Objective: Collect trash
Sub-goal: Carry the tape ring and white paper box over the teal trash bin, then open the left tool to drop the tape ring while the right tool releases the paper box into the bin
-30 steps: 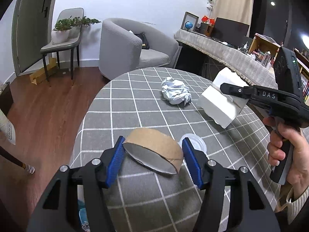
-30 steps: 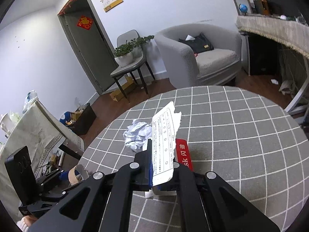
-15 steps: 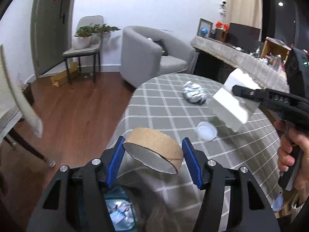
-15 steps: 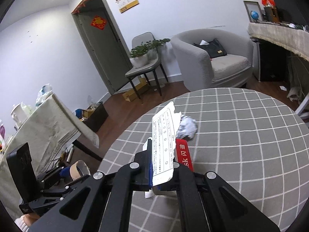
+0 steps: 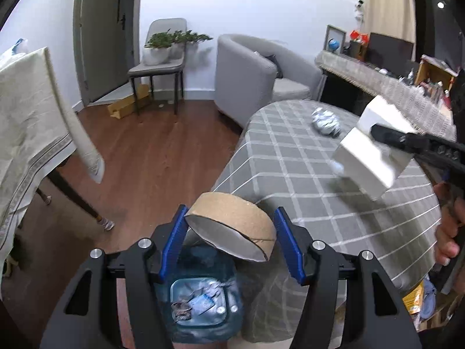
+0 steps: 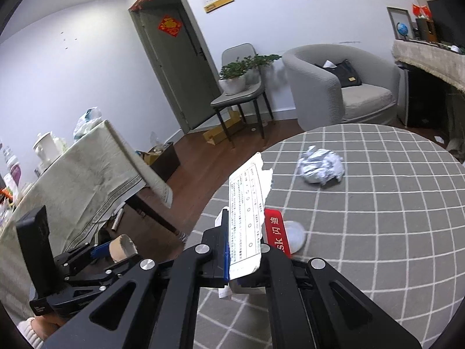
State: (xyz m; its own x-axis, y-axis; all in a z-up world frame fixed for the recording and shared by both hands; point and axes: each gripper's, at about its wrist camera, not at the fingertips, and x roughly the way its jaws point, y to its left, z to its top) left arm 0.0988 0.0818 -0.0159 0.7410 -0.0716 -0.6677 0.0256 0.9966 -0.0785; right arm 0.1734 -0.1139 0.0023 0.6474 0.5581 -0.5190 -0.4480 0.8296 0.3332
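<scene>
My left gripper is shut on a brown cardboard tape roll, held tilted between the blue pads. Right under it on the floor stands a blue trash bin with crumpled scraps inside. The right gripper is shut on a flattened white box with printed text and a red label; the left wrist view shows this box over the table's near side. A crumpled paper ball and a small white lid lie on the grey checked table. The left gripper hangs beyond the table's left edge.
A second table with a beige cloth stands to the left, its dark leg near the bin. Wooden floor lies between the two tables. A grey armchair and a chair with a potted plant stand by the far wall.
Both grippers have moved left, off the table's middle toward its edge. The roll now hangs over the blue bin, which has come into view. The paper ball and lid have stayed put.
</scene>
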